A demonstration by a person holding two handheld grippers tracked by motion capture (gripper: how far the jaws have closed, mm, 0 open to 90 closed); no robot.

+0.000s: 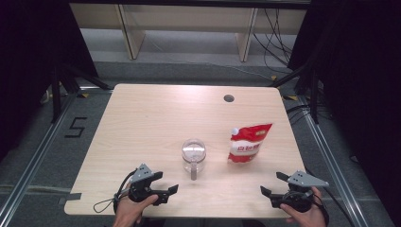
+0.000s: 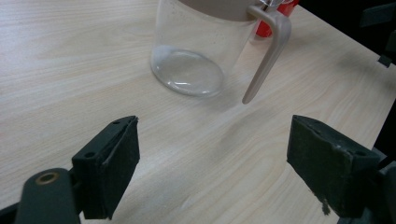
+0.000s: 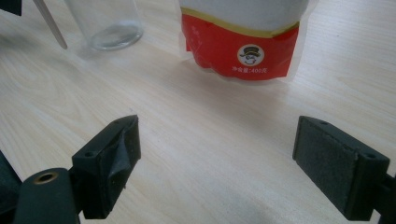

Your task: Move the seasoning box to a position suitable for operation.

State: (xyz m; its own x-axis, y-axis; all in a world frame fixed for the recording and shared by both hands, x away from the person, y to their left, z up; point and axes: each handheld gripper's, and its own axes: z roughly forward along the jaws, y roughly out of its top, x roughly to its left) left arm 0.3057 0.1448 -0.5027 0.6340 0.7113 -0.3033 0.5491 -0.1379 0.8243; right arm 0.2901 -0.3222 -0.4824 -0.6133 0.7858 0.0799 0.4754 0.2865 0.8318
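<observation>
A clear glass pitcher (image 1: 193, 154) with a beige lid and handle stands upright near the table's middle front; the left gripper view has its base (image 2: 189, 70) and handle just ahead of the jaws. A red and white stand-up pouch (image 1: 247, 143) with a spout stands to the pitcher's right, and the right gripper view looks at its lower part (image 3: 243, 44). My left gripper (image 1: 166, 182) rests near the front edge left of the pitcher, open and empty. My right gripper (image 1: 274, 183) sits at the front right below the pouch, open and empty.
The light wooden table (image 1: 142, 118) has a round cable hole (image 1: 229, 98) at the back right. Dark curtains flank both sides, and metal rails run along the floor beside the table. Cables lie on the floor behind.
</observation>
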